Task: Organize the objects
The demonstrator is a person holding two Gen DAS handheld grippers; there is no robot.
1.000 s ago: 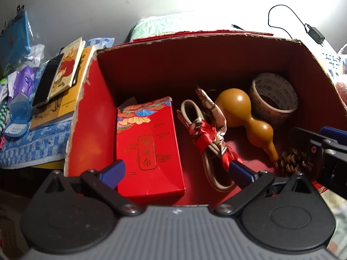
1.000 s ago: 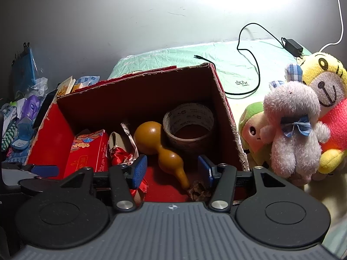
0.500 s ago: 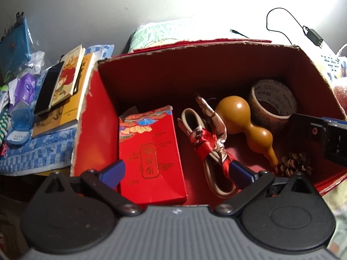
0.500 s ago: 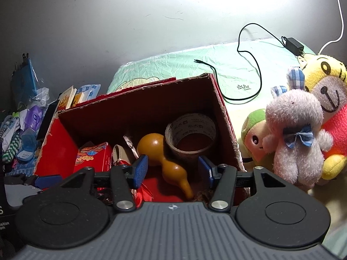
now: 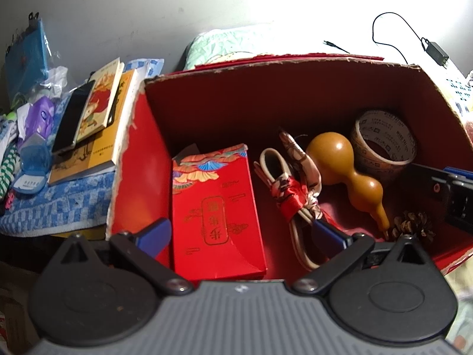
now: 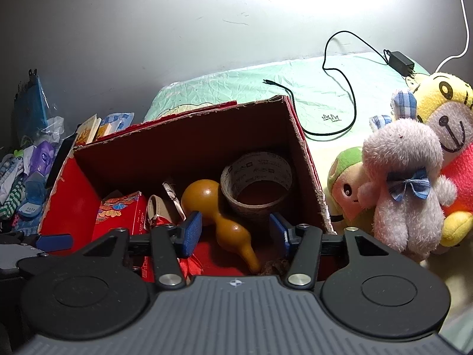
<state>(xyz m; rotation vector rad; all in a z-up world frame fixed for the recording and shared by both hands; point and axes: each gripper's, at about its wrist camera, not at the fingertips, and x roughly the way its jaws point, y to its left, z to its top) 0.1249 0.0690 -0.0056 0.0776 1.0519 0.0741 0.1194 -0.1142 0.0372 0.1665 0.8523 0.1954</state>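
Wall (image 6: 147, 29), grey and scuffed, fills the background, lit hard from the upper right. Below it lies a bed (image 6: 310, 94) under a pale green crinkled sheet, with a black charger cable (image 6: 340, 94) looped across it. On the bed stands an open red box (image 5: 142, 177) with torn cardboard edges. Right of the box sit three soft toys (image 6: 405, 183), touching one another. Left of the box, a blue checked cloth (image 5: 59, 207) carries a stack of books (image 5: 97, 136) with a dark phone (image 5: 74, 121) on top, beside small clutter. Inside the box, from left to right, lie a red packet (image 5: 215, 210), a cord (image 5: 295, 201) tied with red ribbon, a brown gourd (image 5: 343, 168), a tape roll (image 5: 384, 145) at the back right and a pine cone (image 5: 412, 227) at the front right. The left gripper (image 5: 241, 235) hovers at the box's near edge, jaws wide apart and empty. The right gripper (image 6: 236, 230) hovers over the gourd, jaws apart and holding nothing.
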